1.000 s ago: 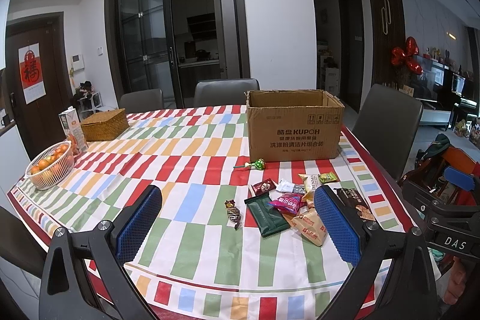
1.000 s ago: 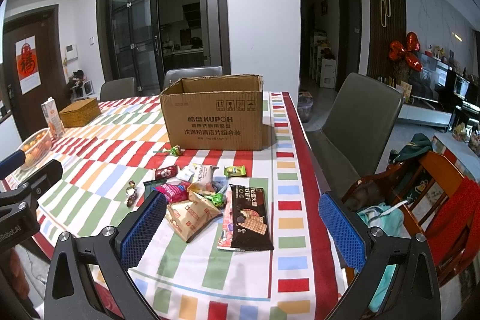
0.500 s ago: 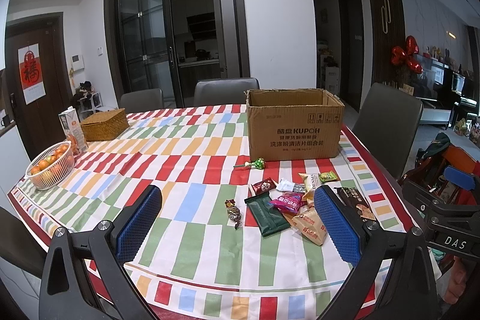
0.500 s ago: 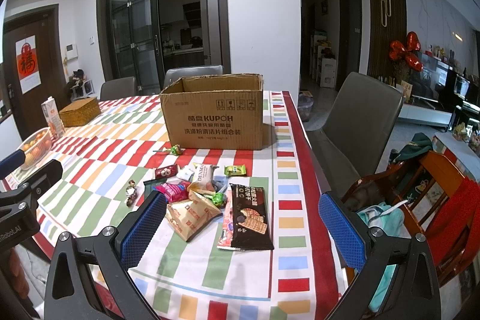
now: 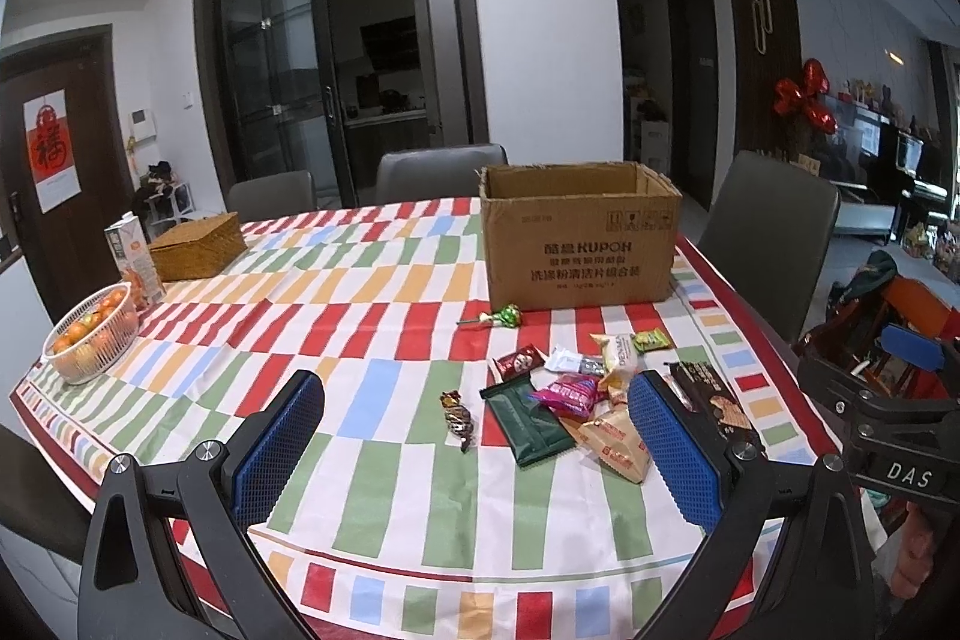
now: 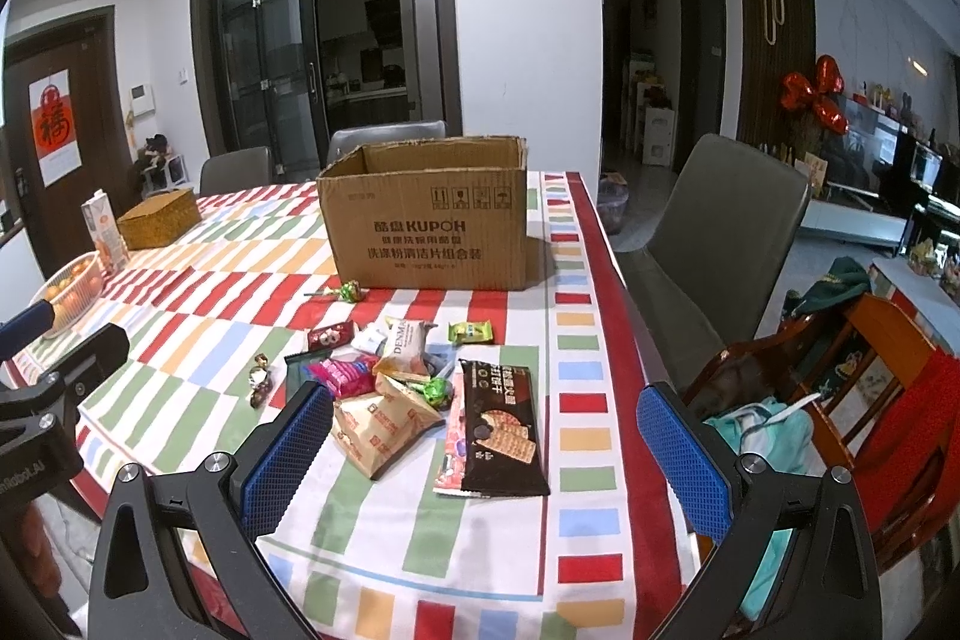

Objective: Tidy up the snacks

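Left gripper [image 5: 477, 451]: jaws spread, empty, above striped tablecloth [image 5: 372, 352]. Right gripper [image 6: 486, 451]: jaws spread, empty. Snack packets [image 6: 414, 388]: clustered at 12 o'clock of right gripper. KUPOH cardboard box [image 6: 429, 226]: open-topped, beyond packets at 12 o'clock.

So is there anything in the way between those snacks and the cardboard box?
Nothing visible blocks the way. Only striped tablecloth lies between the snack pile and the open-topped cardboard box. A green lollipop lies just in front of the box, but it is a snack itself. Both grippers are open and hold nothing.
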A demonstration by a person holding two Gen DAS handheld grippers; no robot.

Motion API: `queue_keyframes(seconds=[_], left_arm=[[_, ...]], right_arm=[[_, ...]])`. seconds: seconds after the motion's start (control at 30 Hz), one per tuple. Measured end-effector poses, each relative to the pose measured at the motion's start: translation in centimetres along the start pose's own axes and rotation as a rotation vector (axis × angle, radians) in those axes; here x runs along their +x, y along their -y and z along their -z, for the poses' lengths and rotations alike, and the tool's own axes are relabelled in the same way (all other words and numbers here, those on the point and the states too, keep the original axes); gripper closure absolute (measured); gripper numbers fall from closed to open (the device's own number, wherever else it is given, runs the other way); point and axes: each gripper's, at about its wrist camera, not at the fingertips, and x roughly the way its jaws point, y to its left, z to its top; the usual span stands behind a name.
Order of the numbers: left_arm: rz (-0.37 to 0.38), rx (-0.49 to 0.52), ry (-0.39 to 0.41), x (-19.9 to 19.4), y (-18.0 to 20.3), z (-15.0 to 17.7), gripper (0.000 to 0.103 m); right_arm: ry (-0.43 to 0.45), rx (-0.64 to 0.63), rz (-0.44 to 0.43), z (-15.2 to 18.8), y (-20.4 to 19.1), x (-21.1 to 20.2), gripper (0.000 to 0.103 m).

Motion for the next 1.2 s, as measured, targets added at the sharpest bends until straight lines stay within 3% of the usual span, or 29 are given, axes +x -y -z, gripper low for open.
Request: queue_keyframes(seconds=[0.2, 0.47, 0.87, 1.2], left_arm=[[0.05, 0.056, -0.038, 1.9, 1.1, 0.4, 0.001], [0.162, 0.119, -0.107, 4.9, 3.1, 0.9, 0.017], [0.245, 0.293, -0.134, 8.6, 7.0, 2.7, 0.037], [0.312, 0.318, -0.2, 12.6, 8.6, 3.2, 0.05]], right_arm=[[-0.041, 0.016, -0.005, 0.3, 0.6, 1.5, 0.0], [-0.096, 0.028, -0.011, 0.8, 1.5, 4.1, 0.001], [-0.18, 0.009, -0.051, 1.7, 2.3, 8.7, 0.016], [-0.268, 0.022, -0.106, 2.5, 2.6, 12.3, 0.029]])
